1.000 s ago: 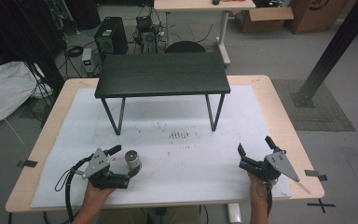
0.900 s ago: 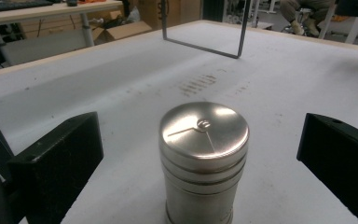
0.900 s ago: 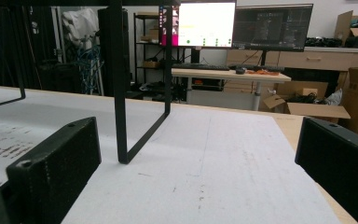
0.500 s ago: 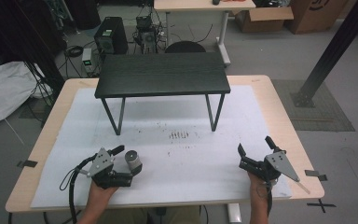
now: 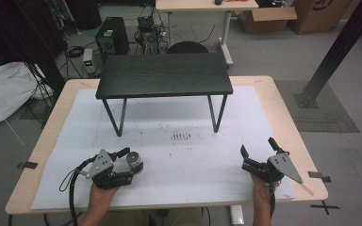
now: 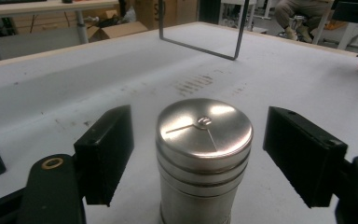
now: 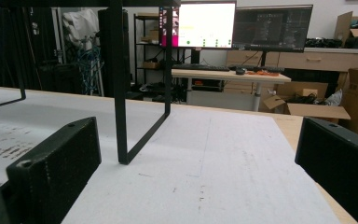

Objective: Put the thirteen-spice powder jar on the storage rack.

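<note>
Steel canister point(image 6: 204, 156) stands upright on the white mat point(image 5: 169, 155) near the front left corner of the desk point(image 5: 283, 108), between the jaws of the left gripper point(image 5: 131, 160). Those jaws have just been closing, yet in the left gripper view a clear gap shows on each side of the domed lid, so the pads point(image 6: 106, 151) do not press on it yet. The right gripper point(image 5: 257, 151) rests at the front right with its jaws spread and nothing between them, well apart from the canister.

The smooth, rounded metal wall looks slippery. The left pad seems nearer the canister than the right one, so it would likely meet first and could shove the can sideways or tip it over before the other pad arrives. The pads look set at about lid height, though the lower body is cut off by the frame's edge and I cannot be sure; a grip that high could ride up over the ridged rim and let the can drop once lifted. A hasty lift might also swing it toward the black stand point(image 5: 164, 81) farther back
</note>
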`<state>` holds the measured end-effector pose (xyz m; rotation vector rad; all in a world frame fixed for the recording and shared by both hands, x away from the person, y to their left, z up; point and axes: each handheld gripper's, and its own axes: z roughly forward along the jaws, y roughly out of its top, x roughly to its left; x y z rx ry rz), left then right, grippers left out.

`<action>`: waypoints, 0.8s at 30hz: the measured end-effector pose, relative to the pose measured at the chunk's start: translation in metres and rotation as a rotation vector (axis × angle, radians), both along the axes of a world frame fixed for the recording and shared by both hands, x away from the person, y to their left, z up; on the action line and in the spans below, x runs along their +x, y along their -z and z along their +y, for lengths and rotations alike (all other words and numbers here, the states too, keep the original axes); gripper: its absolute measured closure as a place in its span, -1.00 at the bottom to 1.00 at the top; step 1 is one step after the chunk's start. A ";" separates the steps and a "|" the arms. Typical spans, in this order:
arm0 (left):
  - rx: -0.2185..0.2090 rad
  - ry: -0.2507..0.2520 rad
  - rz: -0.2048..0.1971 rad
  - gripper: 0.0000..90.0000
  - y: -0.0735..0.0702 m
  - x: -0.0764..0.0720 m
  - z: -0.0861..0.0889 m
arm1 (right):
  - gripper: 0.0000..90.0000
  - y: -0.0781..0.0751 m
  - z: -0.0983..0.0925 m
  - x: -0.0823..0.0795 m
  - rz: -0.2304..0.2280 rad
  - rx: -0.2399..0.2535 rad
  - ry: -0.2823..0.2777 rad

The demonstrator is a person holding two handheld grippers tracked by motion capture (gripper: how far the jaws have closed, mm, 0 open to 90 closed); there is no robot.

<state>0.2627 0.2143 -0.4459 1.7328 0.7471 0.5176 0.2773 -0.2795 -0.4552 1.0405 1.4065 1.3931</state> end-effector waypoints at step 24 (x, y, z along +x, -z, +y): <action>0.009 0.000 0.011 0.08 0.000 0.001 -0.001 | -1.00 0.000 0.000 0.000 -0.002 0.003 -0.001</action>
